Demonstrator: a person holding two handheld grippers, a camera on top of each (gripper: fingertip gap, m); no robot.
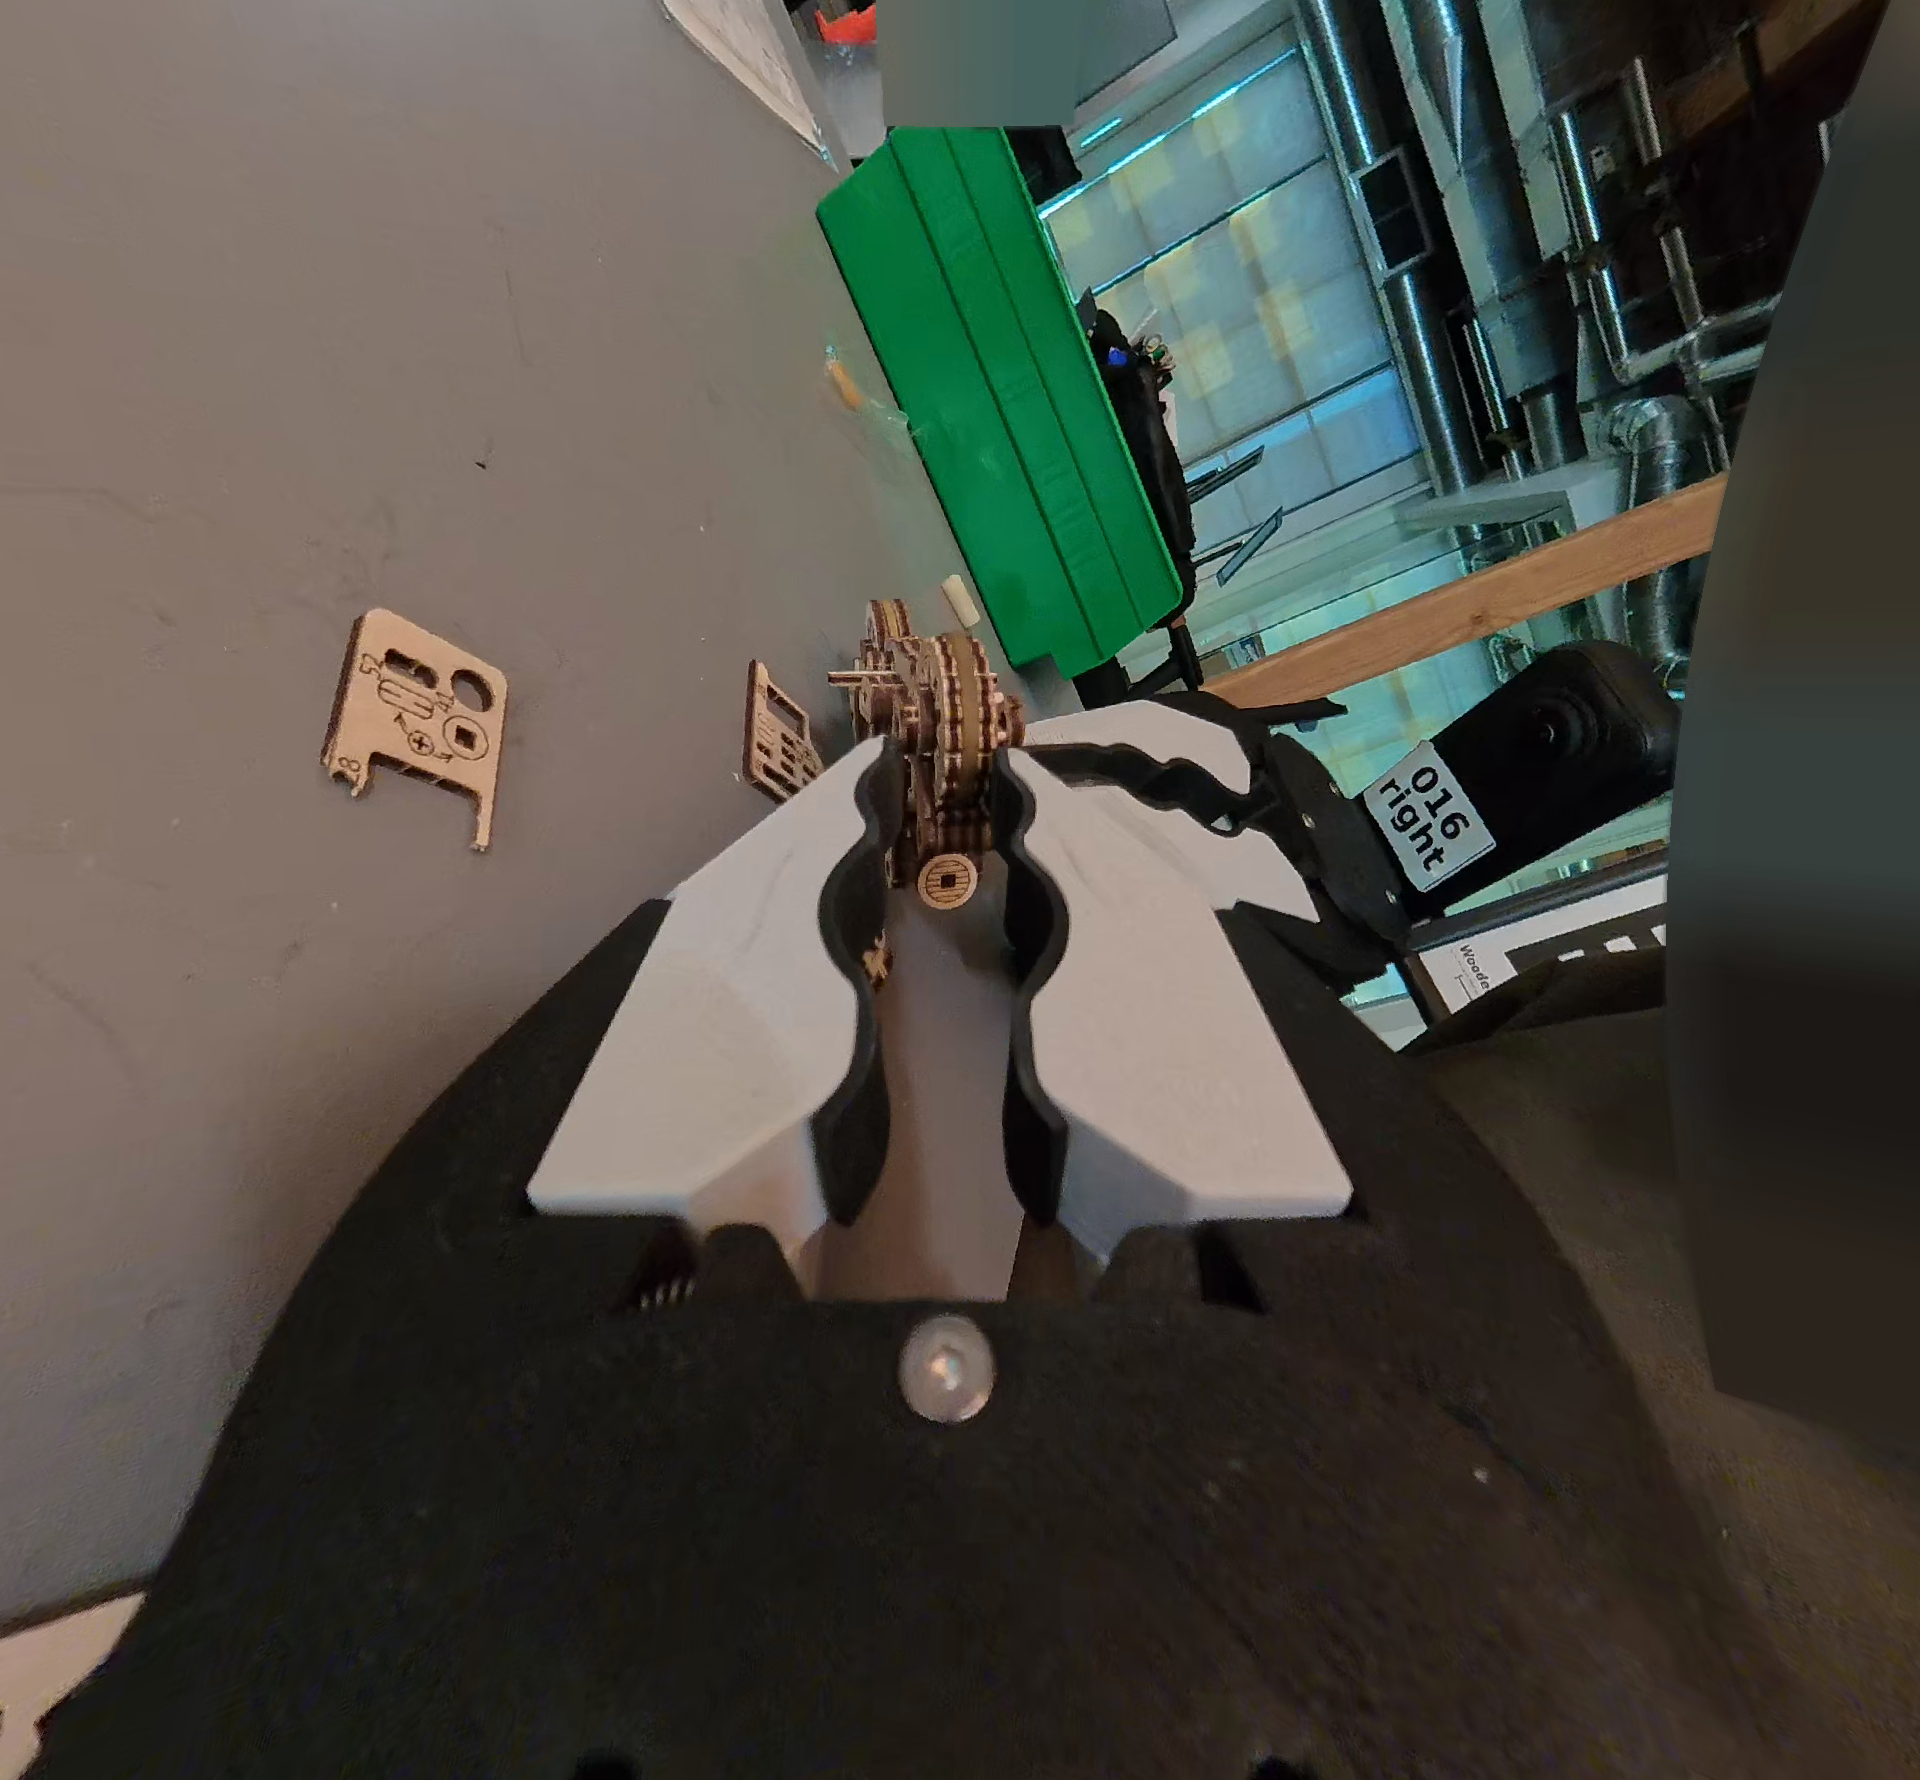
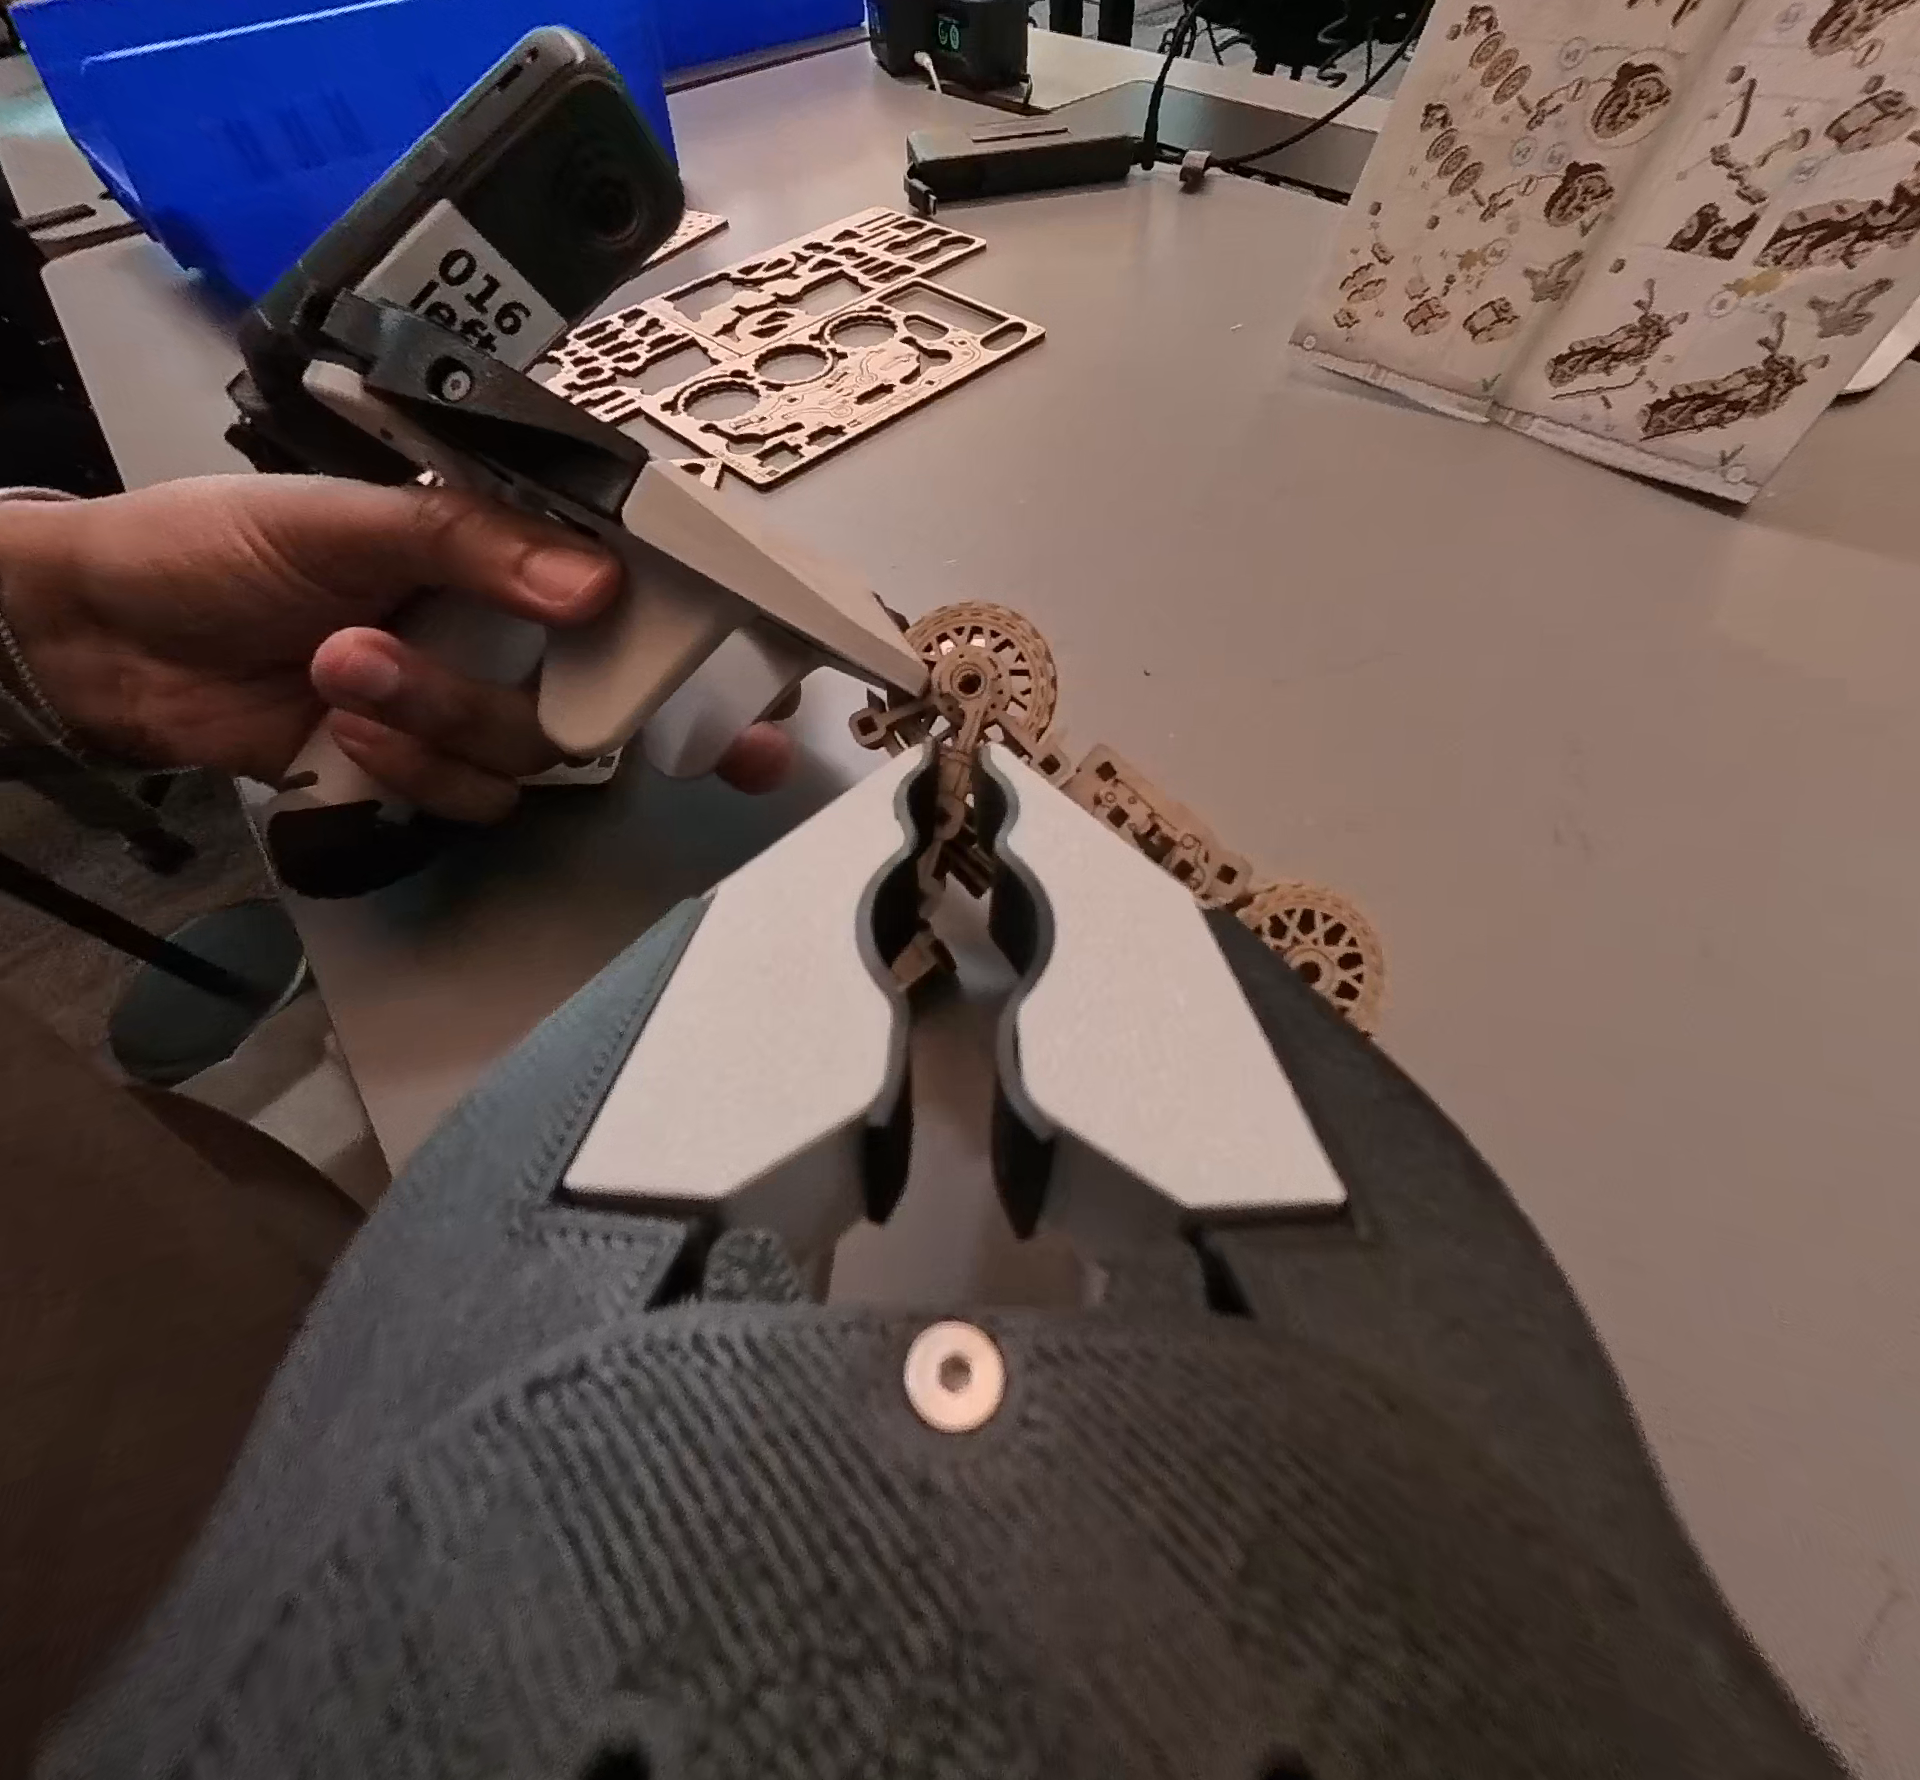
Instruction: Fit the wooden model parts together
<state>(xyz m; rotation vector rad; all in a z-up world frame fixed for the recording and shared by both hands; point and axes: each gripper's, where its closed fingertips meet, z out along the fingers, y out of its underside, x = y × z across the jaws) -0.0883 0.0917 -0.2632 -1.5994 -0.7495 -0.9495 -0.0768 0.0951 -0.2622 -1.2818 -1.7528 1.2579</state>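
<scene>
Across the whole lower half of both views spreads the grey bench [image 2: 1455,691], matt and lightly scuffed, in a workshop with ducting and glass panels at the upper right of the left wrist view. At upper left of the right wrist view stand blue bins [image 2: 343,57]; a green case [image 1: 997,400] stands on edge at centre right of the left wrist view. An instruction sheet [image 2: 1662,172] is propped at the upper right of the right wrist view, with a punched-out plywood sheet [image 2: 800,348] lying flat left of it.

At frame centre the wooden model [image 2: 1049,743], a motorcycle-like assembly, runs its long axis from centre down toward the right edge, one spoked wheel [image 2: 997,660] raised at the centre end and another [image 2: 1320,941] low by the bench. The left gripper [image 1: 940,774], held by a hand [image 2: 260,629], is clamped on the wheel end of the model. The right gripper [image 2: 951,764] is closed on a slender wooden piece [image 2: 945,826] just below that wheel; whether it is already joined to the model I cannot tell.

Two loose flat wooden parts [image 1: 421,722] [image 1: 779,733] lie on the bench at centre left of the left wrist view.
</scene>
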